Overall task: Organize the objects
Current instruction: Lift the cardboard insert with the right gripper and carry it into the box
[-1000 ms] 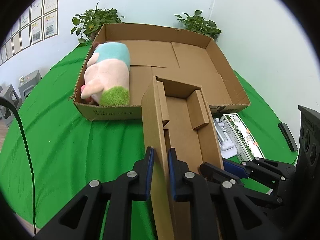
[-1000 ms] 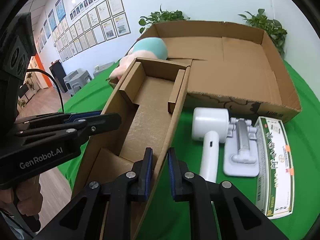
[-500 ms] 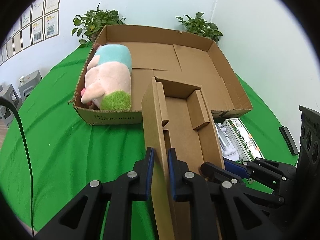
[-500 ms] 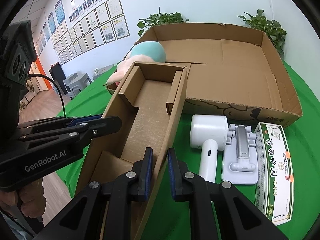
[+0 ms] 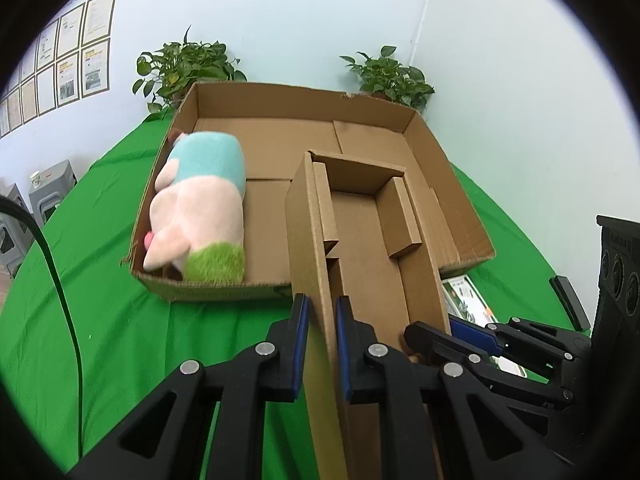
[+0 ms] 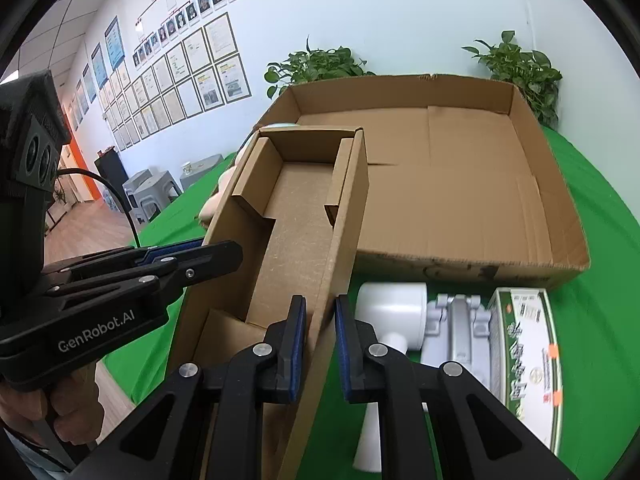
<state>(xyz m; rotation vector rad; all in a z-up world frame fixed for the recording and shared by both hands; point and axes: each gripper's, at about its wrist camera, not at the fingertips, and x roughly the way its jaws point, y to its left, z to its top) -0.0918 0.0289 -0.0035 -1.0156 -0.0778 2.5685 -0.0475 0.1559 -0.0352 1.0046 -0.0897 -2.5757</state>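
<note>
At the left, the narrow cardboard tray [image 5: 372,248], held above the large box [image 5: 452,184], is clamped by the left gripper [image 5: 320,344]; its right wall is clamped by the right gripper [image 6: 320,344]. Light, bendable card is best pinched low on both walls.

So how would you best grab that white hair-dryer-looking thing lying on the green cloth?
Judging from its pose, take the white dryer by its narrow handle, coming straight down from above with the jaws across it. It lies flat on the green cloth, handle pointing toward the camera; the round head looks too wide, and the grey stand crowds one side.
</note>
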